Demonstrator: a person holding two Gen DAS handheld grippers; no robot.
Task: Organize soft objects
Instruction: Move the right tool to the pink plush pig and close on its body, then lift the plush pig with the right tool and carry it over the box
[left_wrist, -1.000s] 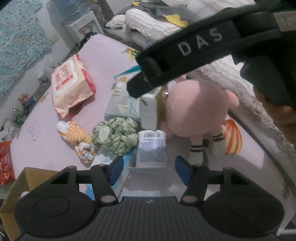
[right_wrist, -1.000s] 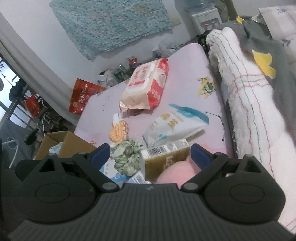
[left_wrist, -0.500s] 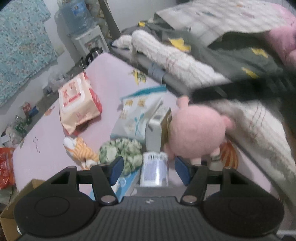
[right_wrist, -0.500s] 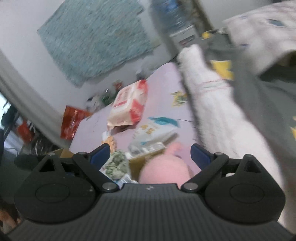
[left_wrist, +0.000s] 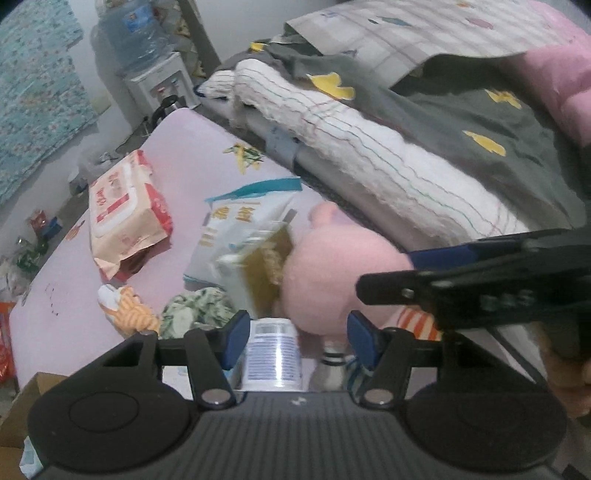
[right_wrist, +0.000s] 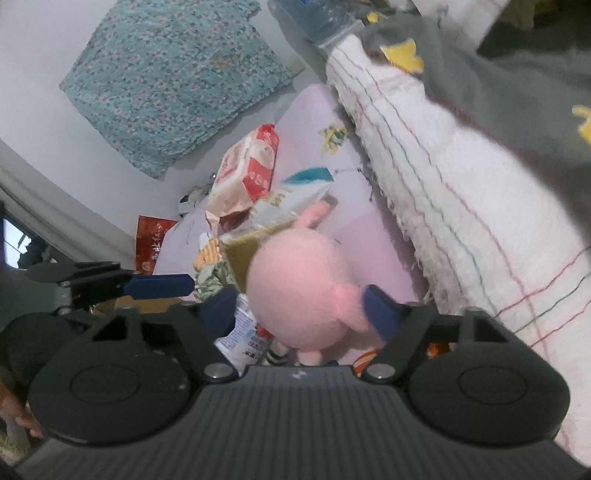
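We're in a home here, a lived-in bedroom by the look of it: a pink sheet covers a mattress, with a white fringed blanket and a grey quilt with yellow patches heaped along its far side. A water dispenser carrying a big blue bottle stands by the wall, a teal floral cloth hangs above, and a pack of wet wipes lies on the sheet. Down on the floor there's what seems to be loose household clutter and a red bag, though it's too blurred to name properly.
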